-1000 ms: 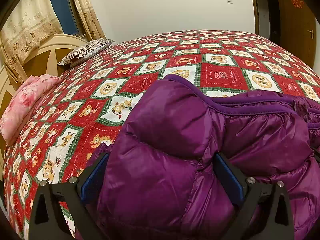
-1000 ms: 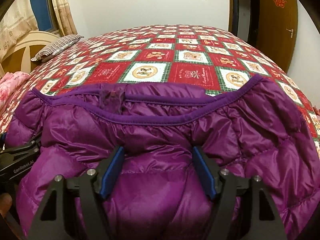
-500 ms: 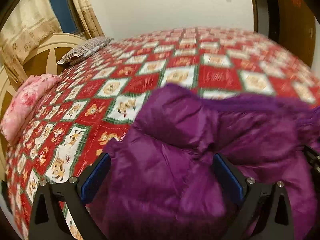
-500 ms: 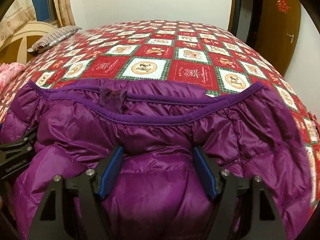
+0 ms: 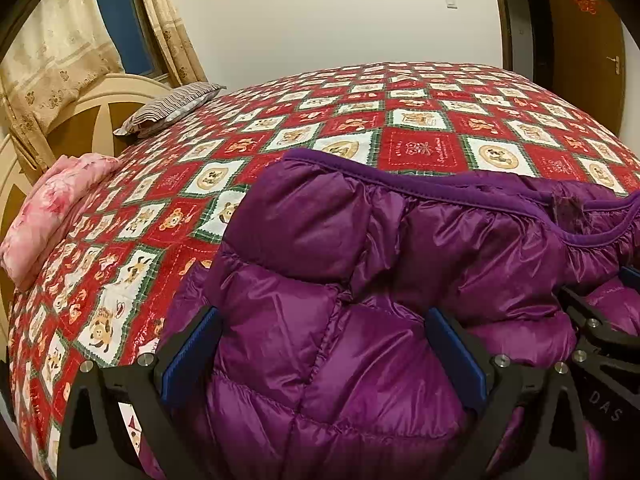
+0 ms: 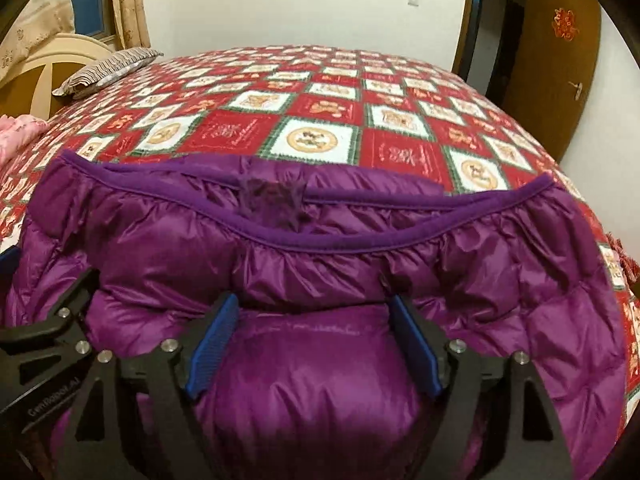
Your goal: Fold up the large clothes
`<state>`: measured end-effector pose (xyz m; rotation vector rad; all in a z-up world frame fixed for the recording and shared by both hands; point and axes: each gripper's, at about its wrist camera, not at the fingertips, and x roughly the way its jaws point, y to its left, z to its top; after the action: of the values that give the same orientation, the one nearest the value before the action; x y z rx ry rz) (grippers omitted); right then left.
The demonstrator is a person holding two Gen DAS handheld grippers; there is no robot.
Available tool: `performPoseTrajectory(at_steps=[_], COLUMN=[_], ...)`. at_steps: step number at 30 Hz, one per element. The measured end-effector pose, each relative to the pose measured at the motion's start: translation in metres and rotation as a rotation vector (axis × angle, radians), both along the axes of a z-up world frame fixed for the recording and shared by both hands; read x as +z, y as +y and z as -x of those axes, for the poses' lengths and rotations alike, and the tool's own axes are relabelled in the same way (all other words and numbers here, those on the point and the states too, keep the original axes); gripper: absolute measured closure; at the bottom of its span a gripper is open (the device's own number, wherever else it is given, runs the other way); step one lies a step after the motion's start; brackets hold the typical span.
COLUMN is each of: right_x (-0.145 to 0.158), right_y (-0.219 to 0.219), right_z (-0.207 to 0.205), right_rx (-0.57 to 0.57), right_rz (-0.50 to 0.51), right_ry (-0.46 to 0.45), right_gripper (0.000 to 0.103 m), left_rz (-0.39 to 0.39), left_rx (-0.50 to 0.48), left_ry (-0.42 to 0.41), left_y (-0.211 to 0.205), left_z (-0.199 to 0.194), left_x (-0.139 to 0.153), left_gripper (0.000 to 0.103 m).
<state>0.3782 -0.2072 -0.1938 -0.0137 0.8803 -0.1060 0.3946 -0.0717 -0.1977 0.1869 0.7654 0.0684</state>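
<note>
A purple down jacket [image 6: 344,248] lies on the near part of a bed covered by a red patchwork quilt [image 6: 320,120] with bear pictures in white squares. The jacket's collar, with darker purple trim, points to the far side of the bed, and the puffy quilted body bulges toward both cameras. The left gripper [image 5: 320,344] has its blue-padded fingers [image 5: 192,356] wide apart, with a thick fold of the jacket's left shoulder part bulging between them; whether the pads press on the fabric, I cannot tell from these views. The right gripper [image 6: 316,344] is just beside it, on the middle of the jacket below the collar. Its jaws have just been opening wider, and a rounded bulge of jacket fabric sits between the blue pads; whether it is really gripped I also cannot tell. Each gripper shows at the edge of the other's view. On the far left of the bed rest a striped pillow [image 5: 172,108] near a cream headboard [image 5: 80,116] and a pink floral pillow [image 5: 52,208]. A brown door [image 6: 560,68] stands at the far right.
</note>
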Motion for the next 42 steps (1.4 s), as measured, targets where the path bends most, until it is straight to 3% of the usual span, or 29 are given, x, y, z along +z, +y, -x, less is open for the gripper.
performPoseTrajectory(at_steps=[9,12,15,17,20,30,32,36,38,42], right_x=[-0.003,0.002,0.024,0.032,0.017,-0.002,-0.003,0.001,0.009,0.024], right_y=[0.001,-0.001,-0.003,-0.002,0.001,0.003,0.002,0.002,0.000,0.005], right_z=[-0.001,0.000,0.032,0.062,0.085,0.083,0.083,0.089,0.100,0.142], right_rx=[0.002,0.016,0.020,0.022,-0.010,-0.008,-0.008,-0.002,0.005,0.009], right_rz=[-0.003,-0.019,0.013,0.031,0.039,0.065,0.059,0.049,0.039,0.047], right_ry=[-0.001,0.013,-0.049,-0.087,-0.076,-0.054,-0.051,-0.051,-0.056,-0.124], right_gripper=[0.018,0.018,0.021,0.019,0.017,0.011,0.011,0.010,0.010,0.010], left_rz=[-0.042,-0.055,-0.004,-0.014,-0.016,-0.024,0.004,0.069,0.073,0.145], left_rx=[0.003,-0.030,-0.047,-0.021,-0.011,0.003,0.028,0.081,0.131,0.232], left_ry=[0.011,0.021,-0.089,-0.090,-0.032,-0.016,0.008,-0.062,-0.059,0.024], left_y=[-0.008,-0.009,0.005,0.009,0.009,0.008,0.017,0.049,0.068,0.101], left_z=[-0.005,0.001,0.039,0.051,0.052,0.055,0.067,0.114,0.126,0.123], left_x=[-0.005,0.006,0.031,0.028,0.001,0.000,0.010,0.034,0.032,0.008], left_gripper=[0.001,0.001,0.001,0.001,0.001,0.001,0.001,0.001,0.001,0.001])
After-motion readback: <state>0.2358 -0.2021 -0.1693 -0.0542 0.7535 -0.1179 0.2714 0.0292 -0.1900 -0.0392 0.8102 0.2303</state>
